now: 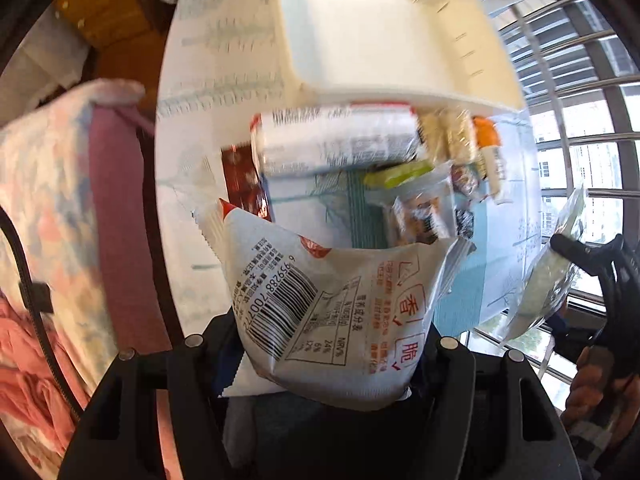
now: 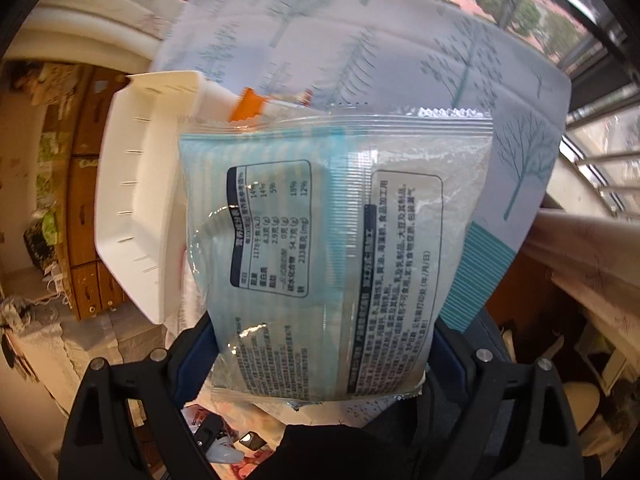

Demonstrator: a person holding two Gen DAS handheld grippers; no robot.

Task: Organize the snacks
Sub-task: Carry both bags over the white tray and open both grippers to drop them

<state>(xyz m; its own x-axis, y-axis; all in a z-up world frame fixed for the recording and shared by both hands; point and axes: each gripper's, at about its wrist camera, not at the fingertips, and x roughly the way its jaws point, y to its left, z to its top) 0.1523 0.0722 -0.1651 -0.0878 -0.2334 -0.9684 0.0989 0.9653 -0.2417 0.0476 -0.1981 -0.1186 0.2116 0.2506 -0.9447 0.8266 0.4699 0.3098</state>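
My left gripper (image 1: 320, 364) is shut on a white snack bag (image 1: 332, 312) with a barcode and red print, held high over the table. Below it lies a pile of loose snacks (image 1: 360, 160): a white packet, a red packet, a green one and small wrapped pieces. A white plastic bin (image 1: 384, 40) stands beyond the pile. My right gripper (image 2: 320, 356) is shut on a clear blue-tinted snack packet (image 2: 332, 240) that hides most of its view. The same packet (image 1: 548, 280) and the right gripper show at the right edge of the left wrist view.
The table carries a pale cloth with tree prints (image 2: 460, 60). The white bin (image 2: 144, 184) lies to the left in the right wrist view, with an orange packet (image 2: 250, 106) by its corner. Window bars (image 1: 580, 120) are on the right, a padded chair (image 1: 52, 200) on the left.
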